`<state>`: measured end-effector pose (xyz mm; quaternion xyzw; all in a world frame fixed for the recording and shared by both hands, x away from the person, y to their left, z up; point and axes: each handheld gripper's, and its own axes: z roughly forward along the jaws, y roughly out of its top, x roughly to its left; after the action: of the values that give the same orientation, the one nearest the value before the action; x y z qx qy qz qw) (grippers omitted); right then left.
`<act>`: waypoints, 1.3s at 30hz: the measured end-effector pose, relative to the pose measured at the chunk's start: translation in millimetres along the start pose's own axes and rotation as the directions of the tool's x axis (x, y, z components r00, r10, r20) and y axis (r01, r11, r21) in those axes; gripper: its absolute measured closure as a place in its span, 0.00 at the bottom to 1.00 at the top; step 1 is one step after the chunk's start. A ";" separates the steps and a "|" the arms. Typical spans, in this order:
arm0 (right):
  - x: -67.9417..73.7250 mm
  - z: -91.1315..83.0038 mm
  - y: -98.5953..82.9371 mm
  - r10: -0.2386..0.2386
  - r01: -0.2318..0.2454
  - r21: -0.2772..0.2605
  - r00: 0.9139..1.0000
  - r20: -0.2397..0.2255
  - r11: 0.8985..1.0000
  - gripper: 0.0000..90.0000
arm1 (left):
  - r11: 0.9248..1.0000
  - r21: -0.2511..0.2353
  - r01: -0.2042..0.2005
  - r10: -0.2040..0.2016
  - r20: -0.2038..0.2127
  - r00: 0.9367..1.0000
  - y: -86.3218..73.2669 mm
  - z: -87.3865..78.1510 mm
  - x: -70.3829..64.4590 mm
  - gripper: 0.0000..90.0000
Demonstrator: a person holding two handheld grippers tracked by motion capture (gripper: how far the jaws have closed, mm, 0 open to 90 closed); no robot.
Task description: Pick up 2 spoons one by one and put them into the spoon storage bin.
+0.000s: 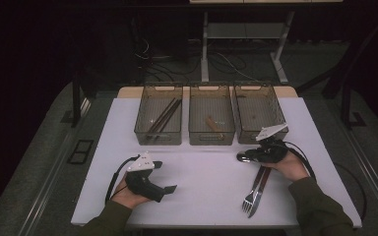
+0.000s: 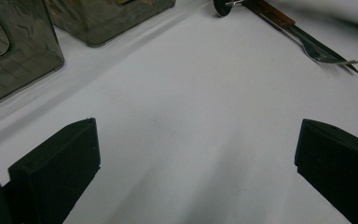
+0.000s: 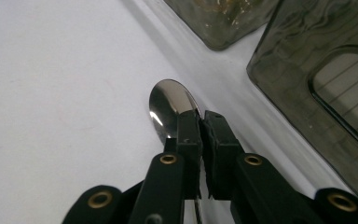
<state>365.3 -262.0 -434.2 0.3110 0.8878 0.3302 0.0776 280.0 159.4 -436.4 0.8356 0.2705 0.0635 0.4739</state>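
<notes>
My right gripper [image 1: 250, 156] hovers just in front of the right bin [image 1: 280, 110], shut on a metal spoon [image 1: 241, 157]. In the right gripper view the jaws [image 3: 200, 119] pinch the spoon's neck, and its shiny bowl [image 3: 170, 105] sticks out past them over the white table. My left gripper [image 1: 165, 177] rests at the lower left of the table, open with nothing between its fingers. In the left gripper view the jaws [image 2: 196, 140] stand wide apart over bare tabletop.
Three smoky plastic bins stand in a row at the back: the left bin [image 1: 158, 138] holds dark chopsticks [image 1: 165, 117], the middle bin [image 1: 211, 139] a wooden-handled piece [image 1: 214, 124]. A fork [image 1: 249, 200] and another wooden-handled utensil [image 1: 264, 178] lie under the right hand.
</notes>
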 end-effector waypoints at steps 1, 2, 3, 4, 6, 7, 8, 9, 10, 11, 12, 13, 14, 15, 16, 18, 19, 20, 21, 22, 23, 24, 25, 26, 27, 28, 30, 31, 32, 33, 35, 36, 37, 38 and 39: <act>-0.2 -0.5 -0.4 -0.003 0.003 -0.003 1.000 -0.003 1.000 0.96 | 1.000 0.000 0.000 0.000 0.000 1.000 0.0 0.0 0.0 0.00; -0.3 -1.2 -0.6 -0.002 0.002 -0.003 1.000 -0.010 1.000 0.96 | 1.000 0.000 0.000 0.000 0.000 1.000 0.0 0.1 -0.1 0.00; -0.6 -1.8 -0.7 -0.003 0.003 -0.004 1.000 -0.016 1.000 0.97 | 1.000 0.000 0.000 0.000 0.000 1.000 0.1 0.0 -0.1 0.00; -1.0 -2.6 -0.9 -0.006 0.006 -0.004 1.000 -0.022 1.000 0.97 | 1.000 0.000 -0.001 0.001 0.000 1.000 0.1 0.0 0.0 0.00; -0.8 -3.7 -1.1 -0.004 0.003 -0.007 0.999 -0.033 1.000 0.98 | 1.000 -0.001 -0.001 0.001 0.001 1.000 0.1 -0.1 0.1 0.00; -1.0 -4.3 -1.0 -0.006 0.006 -0.007 0.999 -0.039 1.000 0.99 | 1.000 -0.001 -0.001 0.001 0.001 1.000 0.1 -0.1 0.1 0.00; -0.9 -4.8 -1.0 -0.007 0.007 -0.007 0.999 -0.046 1.000 0.99 | 1.000 -0.001 -0.001 0.001 0.001 1.000 0.1 0.0 0.1 0.00; -0.7 -5.1 -0.8 -0.009 0.008 -0.008 0.999 -0.049 1.000 0.99 | 1.000 -0.001 -0.001 0.001 0.002 1.000 0.2 0.0 0.0 0.00; -0.4 -5.1 -0.6 -0.010 0.010 -0.008 0.999 -0.048 1.000 0.99 | 1.000 0.000 -0.001 0.001 0.002 1.000 0.2 0.0 0.0 0.00; -0.2 -5.1 -0.5 -0.010 0.010 -0.008 0.999 -0.048 1.000 0.99 | 1.000 -0.001 -0.001 0.001 0.001 1.000 0.2 0.0 0.0 0.00; -0.1 -5.1 -0.2 -0.008 0.008 -0.006 0.999 -0.050 1.000 0.99 | 1.000 -0.001 -0.001 0.001 0.002 1.000 0.2 0.0 0.0 0.00; -0.3 -5.1 0.0 -0.010 0.010 -0.005 0.999 -0.052 1.000 0.99 | 1.000 -0.001 -0.001 0.001 0.002 1.000 0.2 0.0 0.1 0.00; -0.5 -5.1 0.2 -0.010 0.009 -0.004 0.998 -0.055 1.000 0.99 | 1.000 -0.001 -0.001 0.001 0.002 1.000 0.2 -0.1 0.1 0.00; -0.6 -5.3 0.4 -0.010 0.010 -0.003 0.998 -0.059 1.000 0.99 | 1.000 -0.002 -0.001 0.001 0.002 1.000 0.2 -0.1 0.2 0.00; -0.5 -5.4 0.7 -0.008 0.008 -0.003 0.998 -0.064 1.000 0.99 | 1.000 -0.002 -0.001 0.001 0.002 1.000 0.2 -0.1 0.2 0.00; 0.1 -5.2 1.4 -0.012 0.011 -0.005 0.998 -0.067 1.000 0.99 | 1.000 -0.002 -0.001 0.001 0.002 1.000 0.2 0.0 0.1 0.00; 0.6 -5.3 2.0 -0.013 0.012 -0.005 0.998 -0.068 1.000 0.99 | 1.000 -0.001 -0.001 0.001 0.002 1.000 0.2 -0.1 0.1 0.00; 1.2 -5.6 2.5 -0.011 0.011 -0.007 0.998 -0.069 1.000 0.99 | 1.000 -0.001 -0.001 0.001 0.002 1.000 0.3 -0.1 0.1 0.00; 1.5 -5.9 3.1 -0.013 0.012 -0.011 0.998 -0.066 1.000 0.99 | 1.000 -0.002 -0.001 0.001 0.002 1.000 0.3 -0.2 0.1 0.00; 1.6 -6.5 3.7 -0.013 0.012 -0.014 0.997 -0.069 1.000 0.99 | 1.000 -0.002 -0.001 0.001 0.003 1.000 0.3 -0.3 0.1 0.00; 1.8 -7.6 4.4 -0.011 0.010 -0.017 0.998 -0.070 1.000 0.99 | 1.000 -0.003 -0.001 0.001 0.003 1.000 0.3 -0.3 0.1 0.00; 1.7 -8.7 4.9 -0.008 0.006 -0.027 0.998 -0.068 1.000 0.99 | 1.000 -0.003 -0.001 0.001 0.003 1.000 0.3 -0.2 0.2 0.00; 1.5 -10.2 5.5 -0.005 0.003 -0.033 0.998 -0.068 0.999 0.99 | 1.000 -0.003 -0.001 0.001 0.003 1.000 0.2 -0.2 0.2 0.00; 1.0 -11.7 5.9 -0.002 -0.001 -0.043 0.998 -0.069 0.999 0.99 | 1.000 -0.003 -0.001 0.001 0.004 1.000 0.3 -0.2 0.2 0.00; 0.7 -13.3 6.2 0.001 -0.005 -0.053 0.997 -0.071 0.999 0.99 | 1.000 -0.003 -0.001 0.001 0.004 1.000 0.2 -0.1 0.2 0.00; 0.4 -14.9 6.5 0.005 -0.009 -0.059 0.997 -0.072 0.998 0.99 | 1.000 -0.003 0.000 0.000 0.004 1.000 0.2 0.0 0.3 0.00; 0.0 -17.1 6.8 0.011 -0.016 -0.073 0.998 -0.069 0.997 0.99 | 1.000 -0.003 0.000 0.000 0.004 1.000 0.2 0.0 0.1 0.00; -0.4 -18.1 6.9 0.013 -0.018 -0.077 0.998 -0.067 0.997 0.99 | 1.000 -0.003 -0.001 0.001 0.004 1.000 0.2 0.0 0.2 0.00; -0.6 -18.7 6.9 0.015 -0.021 -0.083 0.998 -0.067 0.996 0.99 | 1.000 -0.003 -0.001 0.001 0.004 1.000 0.2 0.0 0.2 0.00; -0.8 -19.6 7.1 0.016 -0.022 -0.086 0.998 -0.066 0.996 0.99 | 1.000 -0.003 -0.001 0.001 0.004 1.000 0.2 0.0 0.2 0.00; -1.3 -21.8 7.5 0.024 -0.030 -0.099 0.998 -0.061 0.995 0.99 | 1.000 -0.004 0.000 0.000 0.004 1.000 0.2 -0.1 0.3 0.00; -1.7 -22.7 7.8 0.028 -0.035 -0.108 0.998 -0.064 0.994 0.99 | 1.000 -0.003 0.000 0.000 0.004 1.000 0.2 -0.1 0.4 0.00; -2.4 -24.0 8.0 0.031 -0.039 -0.113 0.997 -0.068 0.993 0.99 | 1.000 -0.002 0.000 0.000 0.004 1.000 0.2 0.0 0.4 0.00; -3.0 -25.1 8.2 0.037 -0.045 -0.119 0.997 -0.068 0.992 0.99 | 1.000 -0.002 0.000 0.000 0.004 1.000 0.2 0.0 0.4 0.00; -3.7 -26.3 8.3 0.044 -0.053 -0.119 0.996 -0.073 0.991 0.99 | 1.000 -0.003 0.001 -0.001 0.004 1.000 0.2 0.1 0.4 0.00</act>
<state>363.4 -273.5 -408.9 0.3154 0.8605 0.3959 0.0572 280.5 159.5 -436.4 0.8350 0.2696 0.0620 0.4756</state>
